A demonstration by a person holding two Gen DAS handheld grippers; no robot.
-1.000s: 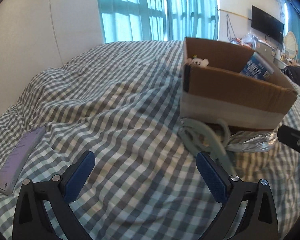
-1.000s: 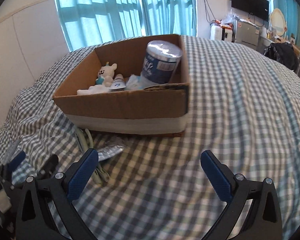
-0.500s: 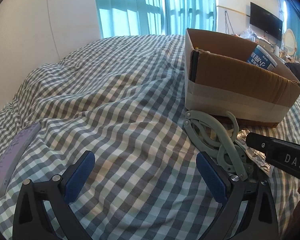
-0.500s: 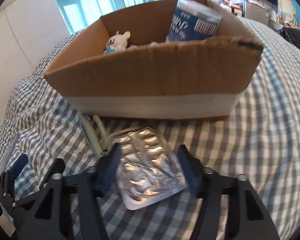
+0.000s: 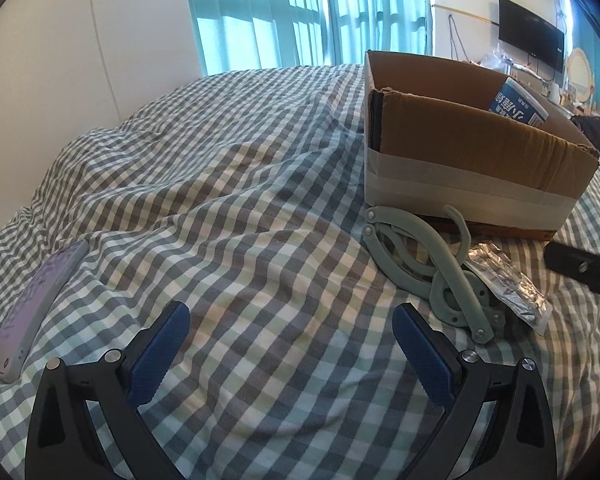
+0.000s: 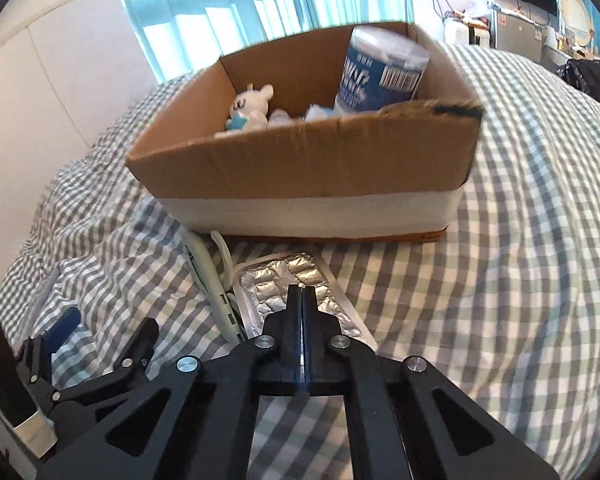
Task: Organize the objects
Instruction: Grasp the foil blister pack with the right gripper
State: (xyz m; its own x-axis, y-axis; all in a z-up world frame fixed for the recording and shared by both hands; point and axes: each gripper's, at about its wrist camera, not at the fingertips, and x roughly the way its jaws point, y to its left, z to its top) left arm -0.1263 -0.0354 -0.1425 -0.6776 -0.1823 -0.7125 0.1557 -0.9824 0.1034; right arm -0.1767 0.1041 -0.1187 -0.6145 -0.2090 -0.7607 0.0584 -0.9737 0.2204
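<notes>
A cardboard box (image 6: 308,168) stands on the checked bed and holds a blue-and-white canister (image 6: 380,72) and a small white plush toy (image 6: 250,106). In front of it lies a silver blister pack (image 6: 284,280) beside a pale green folding hanger (image 5: 428,264). My right gripper (image 6: 303,294) is shut on the near edge of the blister pack, which still rests on the bed. The pack (image 5: 508,284) and box (image 5: 468,160) also show in the left wrist view. My left gripper (image 5: 290,340) is open and empty above the bedcover, left of the hanger.
A phone in a lilac case (image 5: 36,308) lies at the bed's left edge. The checked bedcover (image 5: 228,200) is rumpled. Curtained windows, a wall TV and cluttered furniture stand beyond the bed.
My right gripper moved down to the blister pack and shut on its near edge. The left gripper shifted slightly and stays open.
</notes>
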